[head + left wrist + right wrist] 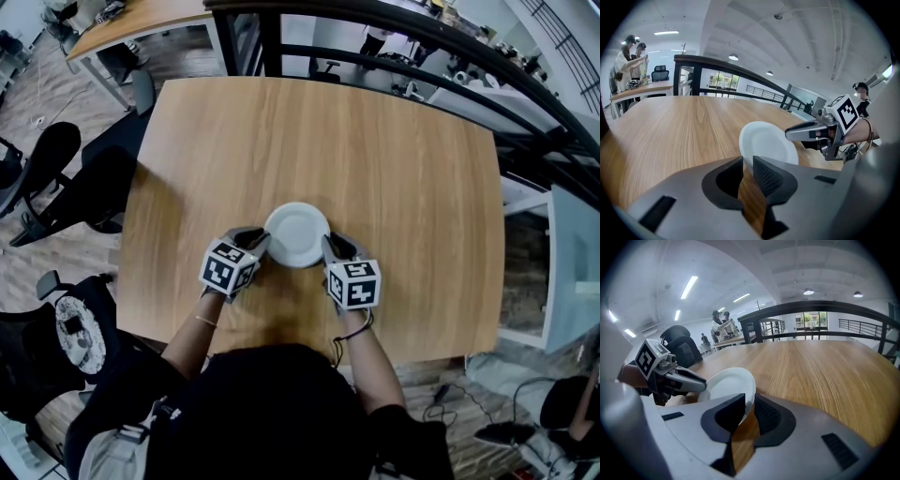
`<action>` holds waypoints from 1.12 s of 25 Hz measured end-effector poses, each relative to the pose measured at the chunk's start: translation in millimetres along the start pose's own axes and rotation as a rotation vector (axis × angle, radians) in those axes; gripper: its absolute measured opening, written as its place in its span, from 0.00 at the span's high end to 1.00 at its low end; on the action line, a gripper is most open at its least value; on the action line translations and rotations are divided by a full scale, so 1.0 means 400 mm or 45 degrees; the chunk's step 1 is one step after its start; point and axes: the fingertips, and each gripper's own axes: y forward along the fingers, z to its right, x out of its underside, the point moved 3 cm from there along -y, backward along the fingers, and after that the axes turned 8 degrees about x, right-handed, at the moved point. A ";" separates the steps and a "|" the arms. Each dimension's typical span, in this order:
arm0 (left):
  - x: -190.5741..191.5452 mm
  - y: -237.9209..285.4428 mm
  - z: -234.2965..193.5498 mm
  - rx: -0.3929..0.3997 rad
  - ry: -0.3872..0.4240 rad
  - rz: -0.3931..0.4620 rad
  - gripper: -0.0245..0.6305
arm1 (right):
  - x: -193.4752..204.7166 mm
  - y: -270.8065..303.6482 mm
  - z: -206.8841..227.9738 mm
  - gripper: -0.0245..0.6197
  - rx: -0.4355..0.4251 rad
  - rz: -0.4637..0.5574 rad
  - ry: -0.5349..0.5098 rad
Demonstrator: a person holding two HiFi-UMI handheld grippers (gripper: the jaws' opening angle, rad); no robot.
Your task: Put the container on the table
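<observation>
White container (297, 234) at desk (403, 169) near edge, left gripper (259, 241) and right gripper (329, 247) jaws clamped on opposite rims. Placing step; next: settle flat, let go.

Container (297, 234): plain white. Table (394, 159): light wood, fine straight grain. Left gripper (257, 240), right gripper (331, 247): grey, black-and-white square-marker cubes.

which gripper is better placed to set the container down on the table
Right, narrowly. The right gripper has the rim of the container plainly between its jaws; the left gripper seems to catch only its edge. Both hold it, so lowering together onto the table looks safest.
</observation>
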 end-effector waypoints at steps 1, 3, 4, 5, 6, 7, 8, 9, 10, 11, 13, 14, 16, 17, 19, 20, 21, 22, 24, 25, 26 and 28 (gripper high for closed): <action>0.000 0.002 -0.002 -0.005 0.001 0.003 0.88 | 0.002 0.001 0.000 0.88 0.001 -0.004 -0.001; 0.001 0.005 -0.003 -0.007 0.004 0.003 0.88 | 0.006 0.004 0.000 0.87 0.005 -0.010 -0.005; 0.000 0.004 -0.001 -0.003 0.005 0.001 0.88 | 0.008 0.006 0.000 0.85 0.009 -0.013 -0.007; 0.000 0.004 0.001 -0.001 0.007 -0.001 0.88 | 0.010 0.007 0.001 0.82 0.014 -0.017 -0.010; -0.001 0.004 0.001 -0.001 0.009 -0.002 0.87 | 0.011 0.007 0.002 0.80 0.018 -0.023 -0.012; -0.001 0.004 0.000 -0.003 0.013 -0.003 0.87 | 0.013 0.007 0.003 0.80 0.021 -0.028 -0.012; -0.001 0.004 -0.001 -0.008 0.020 -0.004 0.87 | 0.013 0.007 0.004 0.80 0.023 -0.032 -0.011; -0.001 0.004 -0.002 -0.011 0.028 -0.007 0.86 | 0.012 0.008 0.004 0.79 0.024 -0.033 -0.009; -0.002 0.004 -0.002 -0.012 0.032 -0.010 0.86 | 0.012 0.008 0.005 0.79 0.026 -0.033 -0.008; -0.001 0.004 -0.001 -0.012 0.032 -0.011 0.86 | 0.012 0.008 0.006 0.79 0.026 -0.033 -0.007; 0.001 0.004 -0.001 -0.014 0.025 -0.013 0.86 | 0.013 0.008 0.006 0.78 0.022 -0.030 -0.004; 0.001 0.004 -0.002 -0.016 0.022 -0.013 0.86 | 0.013 0.009 0.006 0.78 0.021 -0.028 -0.002; -0.001 0.003 -0.005 -0.021 0.023 -0.009 0.86 | 0.011 0.010 0.006 0.78 0.021 -0.023 0.003; -0.003 0.002 -0.005 -0.025 0.023 -0.007 0.86 | 0.009 0.009 0.005 0.78 0.020 -0.021 0.005; -0.006 -0.004 -0.005 -0.036 0.022 -0.007 0.86 | 0.006 0.008 0.002 0.79 0.011 -0.018 0.006; -0.007 -0.007 -0.004 -0.045 0.022 -0.008 0.86 | 0.005 0.006 0.000 0.80 0.004 -0.017 0.004; -0.009 -0.011 -0.003 -0.053 0.024 -0.005 0.86 | 0.004 0.004 -0.001 0.81 0.001 -0.014 0.002; -0.012 -0.013 -0.001 -0.058 0.027 0.004 0.86 | 0.002 0.002 -0.002 0.84 0.000 -0.009 0.000; -0.020 -0.018 0.000 -0.068 0.030 0.034 0.86 | -0.003 -0.001 -0.002 0.87 0.000 0.007 0.001; -0.024 -0.022 0.000 -0.074 0.029 0.048 0.86 | -0.007 -0.003 -0.004 0.88 0.000 0.015 0.002; -0.028 -0.028 -0.001 -0.079 0.023 0.063 0.86 | -0.011 -0.006 -0.006 0.88 -0.001 0.025 0.003; -0.037 -0.043 0.003 -0.085 0.013 0.099 0.86 | -0.019 -0.015 -0.012 0.90 0.000 0.045 0.003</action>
